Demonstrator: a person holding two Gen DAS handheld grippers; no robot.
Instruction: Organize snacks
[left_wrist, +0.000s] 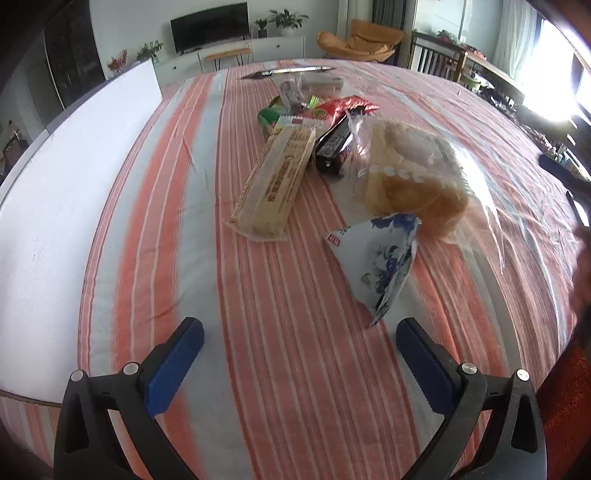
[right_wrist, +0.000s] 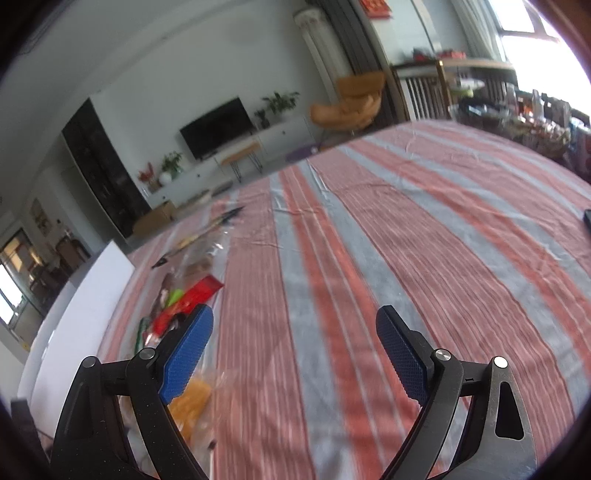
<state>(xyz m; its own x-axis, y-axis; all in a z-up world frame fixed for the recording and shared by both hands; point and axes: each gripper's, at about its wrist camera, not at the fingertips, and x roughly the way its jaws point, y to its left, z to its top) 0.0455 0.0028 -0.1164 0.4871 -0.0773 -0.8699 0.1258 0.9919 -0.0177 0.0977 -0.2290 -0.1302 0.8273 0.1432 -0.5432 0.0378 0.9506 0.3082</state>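
Observation:
Snacks lie in a loose pile on the striped tablecloth. In the left wrist view I see a long beige cracker pack, a clear bag of bread, a blue-flowered white pouch, a black wrapper, a red packet and a green item. My left gripper is open above bare cloth, short of the pouch. My right gripper is open over bare cloth, with the bread bag and red packet at its left finger.
A white board covers the table's left side. A long knife-like tool lies at the far edge. A dark object sits at the right edge in the right wrist view. Behind are a TV, plants and an orange chair.

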